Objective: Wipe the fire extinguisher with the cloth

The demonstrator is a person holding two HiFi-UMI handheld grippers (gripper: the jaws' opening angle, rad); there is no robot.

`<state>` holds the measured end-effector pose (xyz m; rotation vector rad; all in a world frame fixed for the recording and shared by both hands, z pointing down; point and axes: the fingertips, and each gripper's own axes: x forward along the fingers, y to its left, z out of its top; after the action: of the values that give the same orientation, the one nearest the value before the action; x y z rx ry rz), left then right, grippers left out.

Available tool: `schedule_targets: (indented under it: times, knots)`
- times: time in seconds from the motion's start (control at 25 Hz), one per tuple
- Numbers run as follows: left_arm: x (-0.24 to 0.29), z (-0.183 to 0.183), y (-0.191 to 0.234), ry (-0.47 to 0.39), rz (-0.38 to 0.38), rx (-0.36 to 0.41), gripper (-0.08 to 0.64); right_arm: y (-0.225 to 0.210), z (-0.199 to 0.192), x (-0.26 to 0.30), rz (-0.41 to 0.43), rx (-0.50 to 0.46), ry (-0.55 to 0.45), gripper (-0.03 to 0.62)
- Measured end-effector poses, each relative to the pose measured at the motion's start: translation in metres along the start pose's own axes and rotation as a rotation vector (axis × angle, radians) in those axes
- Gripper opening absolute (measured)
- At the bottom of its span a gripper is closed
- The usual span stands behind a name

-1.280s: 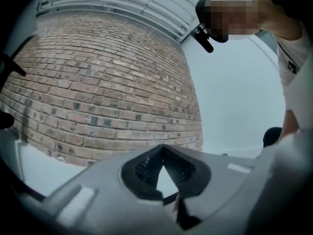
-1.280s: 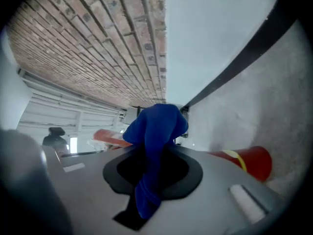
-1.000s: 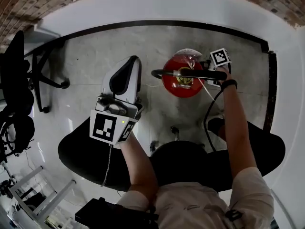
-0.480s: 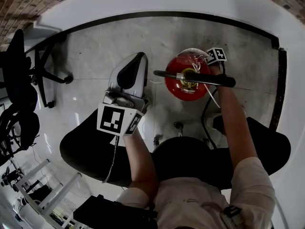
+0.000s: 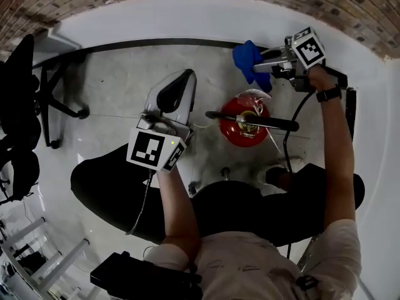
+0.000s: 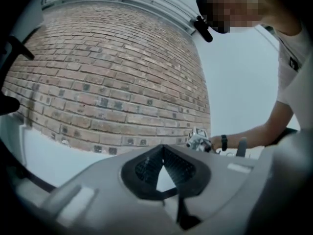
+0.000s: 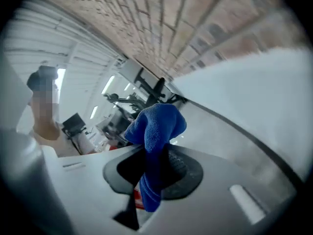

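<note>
The red fire extinguisher [image 5: 244, 122] stands on the floor in front of me, seen from above in the head view, with its black hose [image 5: 256, 120] lying across its top. My right gripper [image 5: 261, 67] is up and beyond the extinguisher, near the white wall, shut on a blue cloth [image 5: 249, 58]. The right gripper view shows the cloth [image 7: 157, 124] bunched above the jaws and hanging down between them, at the right gripper [image 7: 156, 155]. My left gripper [image 5: 176, 85] hovers left of the extinguisher, apart from it. Its jaws meet at the tips with nothing held, as the left gripper [image 6: 163, 148] view shows.
A black office chair [image 5: 25, 105] stands at the left. A black baseboard [image 5: 125, 44] runs along the white wall, with brick [image 6: 98, 82] above. A cable [image 5: 289, 136] hangs from the right gripper past the extinguisher. A metal rack [image 5: 37, 255] sits at the bottom left.
My right gripper has risen from beside the extinguisher's top toward the wall, and the blue cloth now shows in its jaws. The left gripper has barely moved.
</note>
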<state>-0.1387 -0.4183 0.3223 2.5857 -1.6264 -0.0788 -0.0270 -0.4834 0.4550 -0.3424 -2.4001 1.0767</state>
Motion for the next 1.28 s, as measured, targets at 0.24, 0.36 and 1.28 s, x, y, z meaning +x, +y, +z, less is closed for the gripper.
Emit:
schedule_targets:
  times: [0.24,0.36,1.28]
  knots:
    - [-0.013,0.005,0.017,-0.020,0.037,-0.015,0.002,0.100,0.048,0.025,0.255,-0.160,0.267,0.072]
    - [-0.020,0.004,0.024,-0.022,0.062,-0.014,0.002,0.094,0.007,0.065,0.336,-0.116,0.540,0.072]
    - [-0.038,-0.048,0.060,0.105,0.153,-0.040,0.002,-0.212,-0.249,0.218,-0.029,0.020,0.853,0.074]
